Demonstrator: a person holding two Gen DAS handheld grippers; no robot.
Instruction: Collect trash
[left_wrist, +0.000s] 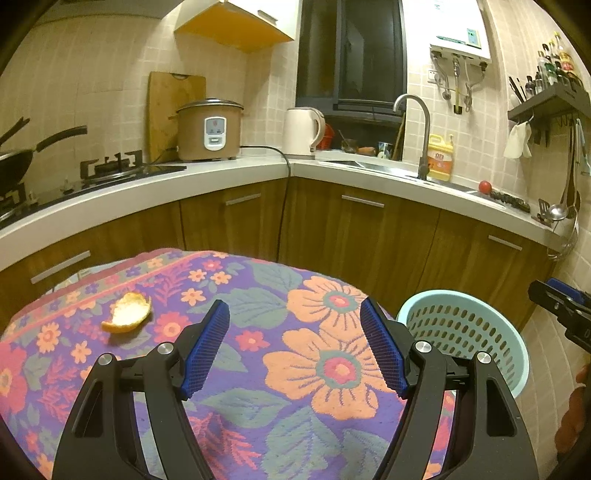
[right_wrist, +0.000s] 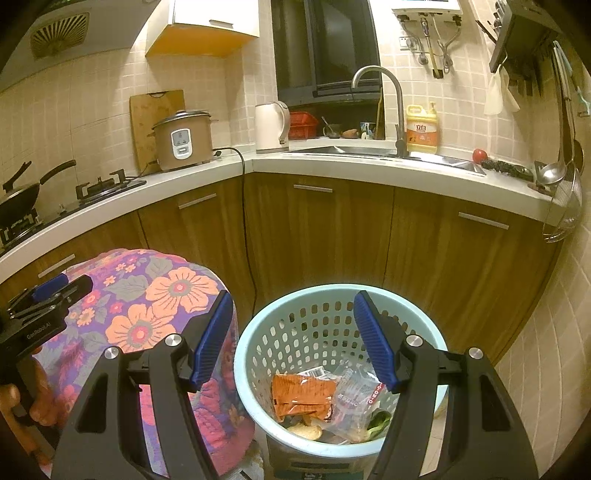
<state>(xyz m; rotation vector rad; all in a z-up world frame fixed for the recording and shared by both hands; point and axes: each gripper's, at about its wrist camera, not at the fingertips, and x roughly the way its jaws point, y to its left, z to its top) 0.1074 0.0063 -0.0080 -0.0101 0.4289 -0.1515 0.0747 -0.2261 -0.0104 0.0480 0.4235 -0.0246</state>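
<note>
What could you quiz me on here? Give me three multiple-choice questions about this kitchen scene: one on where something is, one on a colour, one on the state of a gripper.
1. Where does the orange peel lie?
A. in the sink
B. on the flowered cloth
C. in the basket

2. What colour is the basket?
A. light blue
B. red
C. black

3. How does the right gripper stand?
A. shut on a wrapper
B. shut on nothing
C. open and empty above the basket

Answers:
1 B: the peel rests on the cloth, ahead and to the left of the left gripper, which is also open.
2 A: its rim and perforated wall are pale blue.
3 C: its blue pads are wide apart with nothing between them, and the orange wrapper lies down inside the basket.
</note>
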